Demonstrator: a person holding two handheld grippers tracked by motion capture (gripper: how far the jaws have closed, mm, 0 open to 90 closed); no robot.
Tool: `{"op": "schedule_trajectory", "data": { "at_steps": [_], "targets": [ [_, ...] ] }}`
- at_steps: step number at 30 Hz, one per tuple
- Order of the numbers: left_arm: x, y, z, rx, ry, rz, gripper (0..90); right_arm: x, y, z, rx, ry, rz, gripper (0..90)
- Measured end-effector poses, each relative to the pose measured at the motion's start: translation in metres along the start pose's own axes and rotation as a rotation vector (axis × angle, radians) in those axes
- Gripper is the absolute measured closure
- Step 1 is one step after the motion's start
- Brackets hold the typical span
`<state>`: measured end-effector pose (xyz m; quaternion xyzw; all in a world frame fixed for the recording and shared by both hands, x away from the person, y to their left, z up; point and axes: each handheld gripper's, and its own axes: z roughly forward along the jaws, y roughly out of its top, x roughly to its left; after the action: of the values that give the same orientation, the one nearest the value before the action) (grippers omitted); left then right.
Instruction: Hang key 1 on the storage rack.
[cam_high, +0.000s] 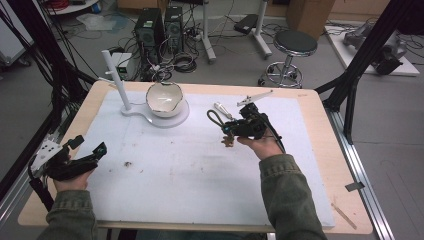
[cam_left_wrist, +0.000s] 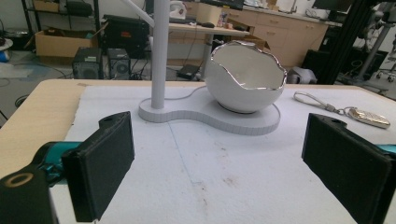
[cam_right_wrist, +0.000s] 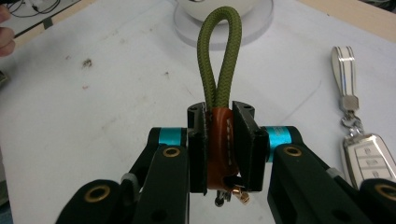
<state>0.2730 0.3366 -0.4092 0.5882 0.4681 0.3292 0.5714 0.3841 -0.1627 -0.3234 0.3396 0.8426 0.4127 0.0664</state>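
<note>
My right gripper is shut on a keychain near the middle of the white mat, a little above it. Its brown leather tab is clamped between the pads. The olive green rope loop sticks out past the jaws, and small metal parts hang under them. A silver car key fob on a striped strap lies on the mat beside it. At the table's left edge my left gripper stands open with nothing between its pads. It faces the white eggshell-shaped bowl on its white stand.
A white post rises from the stand's left end. The white mat covers most of the wooden table. A thin wooden stick lies at the front right corner. A stool and computer towers stand beyond the far edge.
</note>
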Motion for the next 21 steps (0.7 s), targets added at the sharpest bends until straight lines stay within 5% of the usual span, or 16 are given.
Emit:
{"op": "schedule_trajectory", "data": {
  "at_steps": [21],
  "targets": [
    [0.001,0.000,-0.001,-0.004,-0.001,0.002,9.8,0.042,0.057,0.038,-0.004,0.085,-0.070,76.3]
  ]
}}
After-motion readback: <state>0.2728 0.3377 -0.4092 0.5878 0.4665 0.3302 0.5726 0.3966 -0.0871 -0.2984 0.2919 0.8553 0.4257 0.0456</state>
